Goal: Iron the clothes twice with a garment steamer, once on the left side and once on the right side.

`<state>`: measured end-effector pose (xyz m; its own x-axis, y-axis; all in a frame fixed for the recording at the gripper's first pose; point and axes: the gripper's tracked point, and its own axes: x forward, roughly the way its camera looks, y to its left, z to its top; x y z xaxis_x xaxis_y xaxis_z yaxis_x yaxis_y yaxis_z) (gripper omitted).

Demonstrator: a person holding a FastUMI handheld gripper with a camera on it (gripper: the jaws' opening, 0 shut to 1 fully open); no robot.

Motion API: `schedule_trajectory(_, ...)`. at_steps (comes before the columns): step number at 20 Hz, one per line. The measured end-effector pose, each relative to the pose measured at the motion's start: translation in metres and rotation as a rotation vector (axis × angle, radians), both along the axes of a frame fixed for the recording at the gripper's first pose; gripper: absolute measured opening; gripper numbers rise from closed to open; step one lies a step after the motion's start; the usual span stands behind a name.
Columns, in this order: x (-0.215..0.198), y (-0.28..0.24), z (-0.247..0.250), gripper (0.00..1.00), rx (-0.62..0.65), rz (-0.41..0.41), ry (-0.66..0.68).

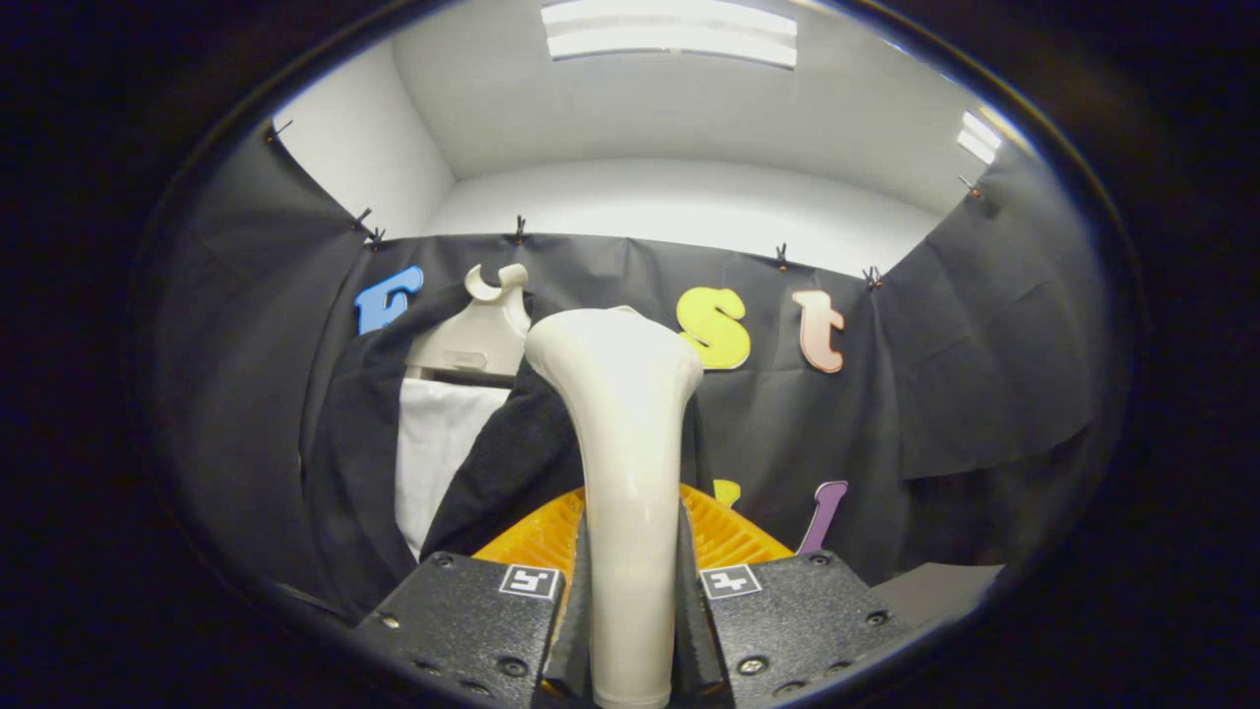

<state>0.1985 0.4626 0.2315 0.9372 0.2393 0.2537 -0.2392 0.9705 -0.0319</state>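
The hand-held gripper (630, 591) is clamped on the white steamer (620, 414), both fingers pressing its handle at lower centre, so its head rises upright towards the dark jacket (512, 453) on a hanger (482, 335), left of centre, probably ready for a pass.

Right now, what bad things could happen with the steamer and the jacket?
1. The gripper is shut on the steamer low on its smooth handle, with the wide head far above the fingers; it might tip or slip in the grip.
2. The head hides part of the black jacket, so the pass could miss one side.
3. The jacket hangs from a white hanger; a hard push might swing it or knock it off.
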Motion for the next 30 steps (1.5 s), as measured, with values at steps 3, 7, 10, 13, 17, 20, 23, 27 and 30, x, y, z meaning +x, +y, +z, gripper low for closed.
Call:
schedule_trajectory(3, -0.003, -0.004, -0.028, 0.39, -0.013, -0.015, 0.037)
schedule_trajectory(7, -0.011, -0.007, -0.065, 0.39, -0.054, -0.015, 0.083)
schedule_trajectory(10, -0.019, -0.009, -0.085, 0.39, -0.078, -0.005, 0.112)
schedule_trajectory(13, -0.026, -0.014, -0.106, 0.39, -0.099, -0.010, 0.138)
schedule_trajectory(17, -0.033, -0.016, -0.135, 0.39, -0.122, -0.006, 0.195)
schedule_trajectory(20, -0.041, -0.017, -0.153, 0.39, -0.146, -0.003, 0.223)
schedule_trajectory(23, -0.047, -0.014, -0.173, 0.39, -0.170, 0.003, 0.255)
schedule_trajectory(27, -0.059, -0.013, -0.198, 0.39, -0.197, -0.001, 0.295)
schedule_trajectory(30, -0.066, -0.010, -0.214, 0.39, -0.216, 0.003, 0.317)
